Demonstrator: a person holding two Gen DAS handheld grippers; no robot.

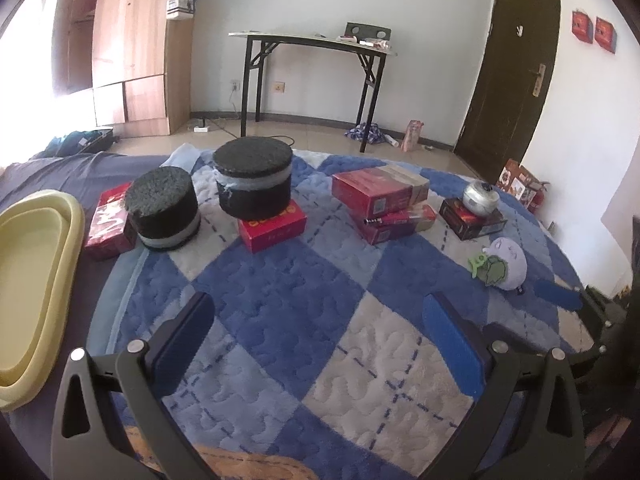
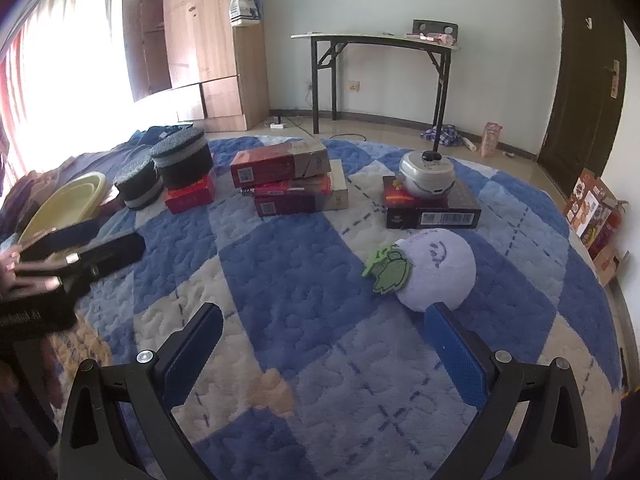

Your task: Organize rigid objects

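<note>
On the blue checked blanket [image 1: 280, 300] stand two black foam cylinders [image 1: 166, 212] [image 1: 253, 182]; the farther one rests on a red box [image 1: 274, 226]. Two stacked red boxes [image 1: 380, 196] lie in the middle. A small silver pot [image 1: 479, 197] sits on a dark box [image 1: 472, 220]. A purple plush toy [image 2: 432, 274] lies close in front of my right gripper [image 2: 324, 336], which is open and empty. My left gripper [image 1: 320, 328] is open too, over bare blanket, with the other gripper's blue fingers [image 1: 558, 295] at its right. A yellow basin [image 1: 32, 276] sits at the left.
Beyond the bed are a black folding table [image 1: 312, 40], a wooden wardrobe [image 1: 132, 52] and a dark door [image 1: 516, 72]. A printed carton [image 2: 592, 212] leans by the right wall. A hand [image 2: 10, 272] holds the left gripper [image 2: 80, 248] at the left edge.
</note>
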